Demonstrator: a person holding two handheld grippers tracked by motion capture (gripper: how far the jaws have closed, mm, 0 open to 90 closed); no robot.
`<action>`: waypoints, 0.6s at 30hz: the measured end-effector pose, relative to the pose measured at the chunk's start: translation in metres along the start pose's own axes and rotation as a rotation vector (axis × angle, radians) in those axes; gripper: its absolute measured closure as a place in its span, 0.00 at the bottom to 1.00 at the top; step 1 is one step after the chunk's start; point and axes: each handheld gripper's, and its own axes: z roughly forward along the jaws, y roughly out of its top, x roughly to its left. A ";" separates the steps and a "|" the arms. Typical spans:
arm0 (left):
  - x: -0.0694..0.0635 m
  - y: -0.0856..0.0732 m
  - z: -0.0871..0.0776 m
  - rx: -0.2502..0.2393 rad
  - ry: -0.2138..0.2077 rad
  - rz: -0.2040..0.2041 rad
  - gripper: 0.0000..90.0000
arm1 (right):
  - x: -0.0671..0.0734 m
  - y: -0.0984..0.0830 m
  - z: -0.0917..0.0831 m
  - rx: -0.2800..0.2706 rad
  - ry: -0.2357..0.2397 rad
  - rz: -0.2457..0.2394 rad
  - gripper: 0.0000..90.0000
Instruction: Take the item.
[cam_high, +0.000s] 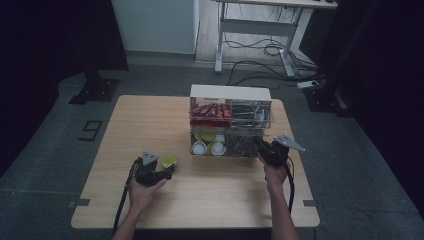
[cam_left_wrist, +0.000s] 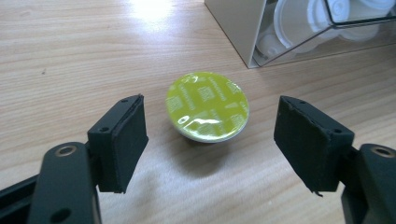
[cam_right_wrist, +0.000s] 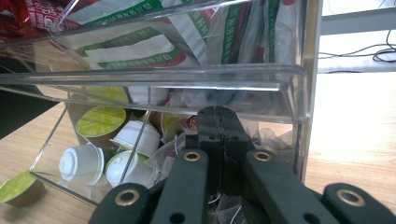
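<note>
A lime-green foil-topped capsule (cam_left_wrist: 207, 106) stands on the wooden table (cam_high: 150, 120), left of the clear organizer (cam_high: 230, 93). My left gripper (cam_left_wrist: 210, 140) is open around it, one black pad on each side and neither touching; in the high view the left gripper (cam_high: 170, 170) sits just below the capsule (cam_high: 169, 161). My right gripper (cam_right_wrist: 218, 122) is shut, its tips against the organizer's lower right compartment (cam_right_wrist: 187, 74); whether anything is pinched I cannot tell. The same capsule (cam_right_wrist: 17, 189) lies at the far left of the right gripper view.
The organizer holds red packets (cam_high: 210, 111) and green-and-white sachets (cam_high: 247, 112) above, white and green capsules (cam_high: 207, 146) and tea bags below. The table's front half is bare wood. A desk frame and cables (cam_high: 260, 50) stand on the floor beyond.
</note>
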 end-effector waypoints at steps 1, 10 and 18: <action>0.001 -0.002 -0.002 0.000 -0.002 -0.001 0.29 | 0.000 0.000 0.000 0.001 -0.001 0.000 0.99; 0.004 -0.023 -0.013 0.025 -0.016 0.006 0.29 | 0.000 -0.001 0.001 0.006 -0.005 -0.002 0.99; 0.007 -0.031 -0.024 0.012 -0.022 -0.001 0.30 | 0.002 -0.003 0.002 0.014 -0.006 -0.006 0.99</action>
